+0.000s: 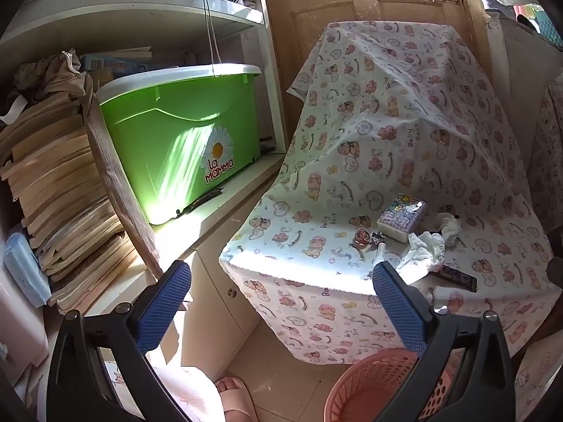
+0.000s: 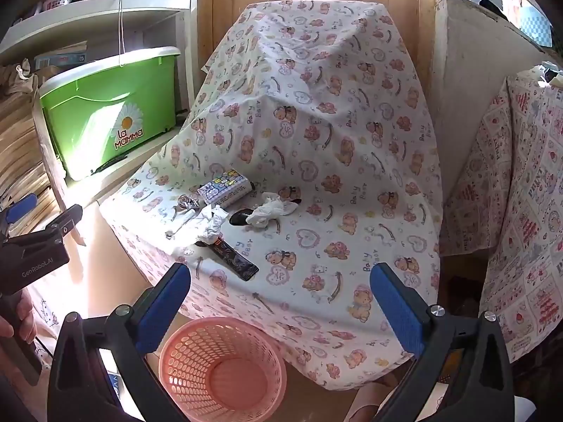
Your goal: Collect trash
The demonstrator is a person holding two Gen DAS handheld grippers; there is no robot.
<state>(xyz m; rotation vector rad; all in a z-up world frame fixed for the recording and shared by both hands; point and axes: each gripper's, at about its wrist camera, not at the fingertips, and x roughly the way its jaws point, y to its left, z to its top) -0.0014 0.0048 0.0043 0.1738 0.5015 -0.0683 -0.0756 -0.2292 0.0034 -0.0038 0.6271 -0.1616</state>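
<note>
Both grippers stand with their blue-padded fingers spread wide and nothing between them: the left gripper [image 1: 281,281] at the bottom of its view, the right gripper [image 2: 279,281] likewise, neither touching anything. Trash lies in a cluster on the bear-print cloth [image 2: 352,211] at centre left of the right view: crumpled tissues [image 2: 269,211], a dark flat wrapper [image 2: 234,256] whose long axis runs from upper left to lower right, and a tissue pack [image 2: 225,188]. Below, at bottom centre, a pink basket [image 2: 221,369] stands upright, mouth up.
</note>
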